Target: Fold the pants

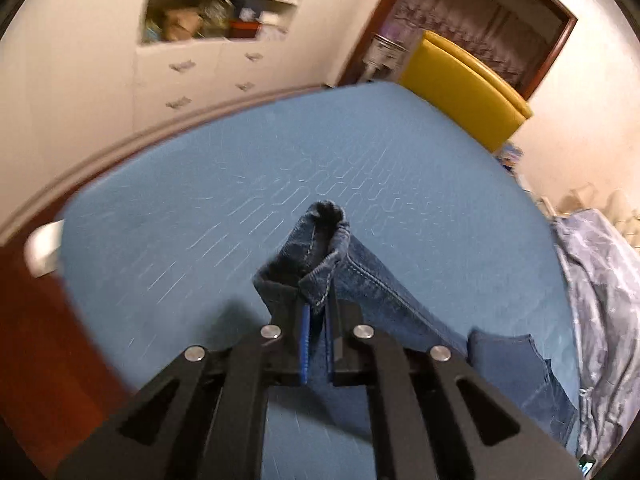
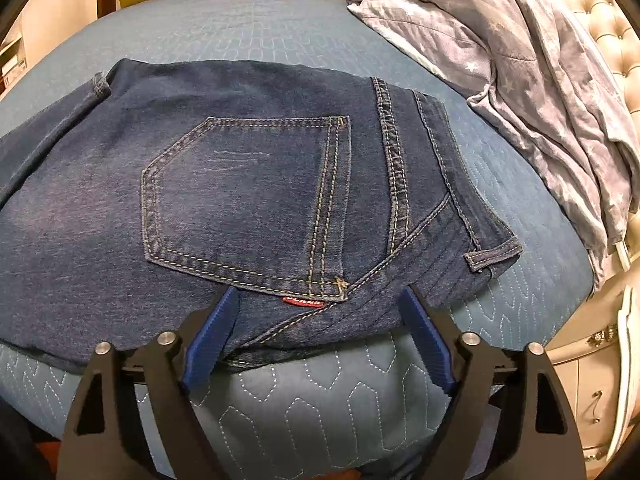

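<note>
Dark blue jeans (image 2: 248, 184) lie on a blue quilted bed (image 2: 304, 404), back pocket up, waistband to the right. My right gripper (image 2: 316, 308) is open, its blue pads (image 2: 210, 336) straddling the near edge of the seat below the red pocket tag, low over the cloth. My left gripper (image 1: 318, 320) is shut on a bunched leg hem of the jeans (image 1: 320, 248) and holds it lifted above the bed (image 1: 192, 208). The leg trails down to the right to the rest of the jeans (image 1: 508, 364).
A crumpled grey star-print duvet (image 2: 520, 80) lies at the bed's right side, also in the left wrist view (image 1: 600, 288). A yellow chair (image 1: 464, 88) stands past the far edge. White drawers and shelves (image 1: 208, 52) line the wall. A tufted headboard (image 2: 596, 8) is at right.
</note>
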The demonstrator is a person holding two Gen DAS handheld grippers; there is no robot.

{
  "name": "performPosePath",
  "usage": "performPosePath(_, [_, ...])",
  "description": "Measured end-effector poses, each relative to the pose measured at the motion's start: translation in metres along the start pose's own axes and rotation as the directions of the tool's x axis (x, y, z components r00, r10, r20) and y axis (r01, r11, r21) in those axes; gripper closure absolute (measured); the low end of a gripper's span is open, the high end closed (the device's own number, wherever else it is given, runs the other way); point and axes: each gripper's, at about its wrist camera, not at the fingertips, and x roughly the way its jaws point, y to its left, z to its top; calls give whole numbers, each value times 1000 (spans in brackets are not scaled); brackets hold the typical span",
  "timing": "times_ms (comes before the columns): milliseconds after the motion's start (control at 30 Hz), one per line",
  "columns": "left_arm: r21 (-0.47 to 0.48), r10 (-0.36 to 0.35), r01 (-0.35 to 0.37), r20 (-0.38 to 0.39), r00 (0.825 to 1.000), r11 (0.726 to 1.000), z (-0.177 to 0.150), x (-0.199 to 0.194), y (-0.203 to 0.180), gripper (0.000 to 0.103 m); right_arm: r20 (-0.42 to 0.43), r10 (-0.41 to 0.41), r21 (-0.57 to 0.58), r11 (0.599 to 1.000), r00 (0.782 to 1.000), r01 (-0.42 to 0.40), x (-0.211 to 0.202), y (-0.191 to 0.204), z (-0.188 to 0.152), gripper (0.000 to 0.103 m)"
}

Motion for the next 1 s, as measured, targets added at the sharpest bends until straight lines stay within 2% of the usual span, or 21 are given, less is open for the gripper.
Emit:
performPosePath(67, [-87,38,-35,35,999,996,-21,-41,-19,96,-5,16,5,1000,1000,-16,0,-2,1,22])
performPosePath(133, [-116,67,-56,89,994,992,-31,-57,-40,96,-6,31,12,999,1000,-31,1,-5,1,22])
performPosePath(200, [-125,130,-113,141,981,986,-12,-37,-61,95,-6,41,15,999,999,-40,2,-7,0,22])
performPosePath(233, [-125,150,-133,137,979,983,0,-22,-74,92,-5,41,11,999,999,-41,2,-7,1,22])
performPosePath(267, [-94,193,-184,104,976,979,24,11,-75,71,-7,41,7,999,999,-41,2,-6,1,22])
performPosePath(300, [-68,222,-217,91,971,974,46,38,-71,58,-8,42,10,999,999,-42,2,-7,2,22])
performPosePath(333, [-75,243,-236,101,965,969,60,49,-62,59,-9,43,13,999,999,-43,2,-7,2,22])
performPosePath(367, [-86,228,-221,86,970,972,76,59,-48,59,-8,44,17,999,999,-44,2,-8,2,22])
performPosePath(400, [-79,148,-144,44,988,986,86,64,-36,59,-6,45,19,999,999,-45,2,-8,1,22])
performPosePath(433, [-69,110,-107,38,993,992,87,62,-32,59,-2,46,21,999,999,-46,3,-9,0,22])
performPosePath(500, [-31,128,-126,85,988,992,76,47,-7,58,0,41,24,999,999,-41,3,-8,0,21])
performPosePath(567, [-40,101,-100,46,994,994,54,47,28,59,17,16,14,1000,1000,-16,-5,-5,3,24])
performPosePath(600, [-66,93,-91,20,996,994,43,49,46,60,38,14,-1,1000,999,-14,-13,-1,4,38])
performPosePath(633, [-95,83,-82,-1,997,992,33,52,64,61,65,11,-23,1000,998,-9,-23,5,6,47])
performPosePath(667, [-126,50,-52,-14,999,991,21,57,85,64,99,10,-49,999,995,-6,-34,12,8,47])
performPosePath(733, [-136,0,-3,-28,1000,991,12,67,104,64,148,82,-103,992,986,-67,-60,33,19,46])
performPosePath(767, [-105,-29,26,-24,999,994,17,78,109,64,154,118,-118,988,981,-100,-67,42,24,46])
performPosePath(867, [59,-48,48,-6,999,997,25,107,109,64,167,242,-178,961,956,-212,-93,87,39,46])
performPosePath(933, [135,-91,96,-46,995,986,28,130,113,65,155,291,-208,944,944,-257,-102,114,45,46])
performPosePath(967, [167,-105,114,-61,993,979,29,135,114,65,131,336,-218,927,933,-304,-105,129,48,46])
performPosePath(1000, [211,-138,154,-92,986,965,30,143,115,65,79,423,-233,888,903,-396,-109,146,52,46])
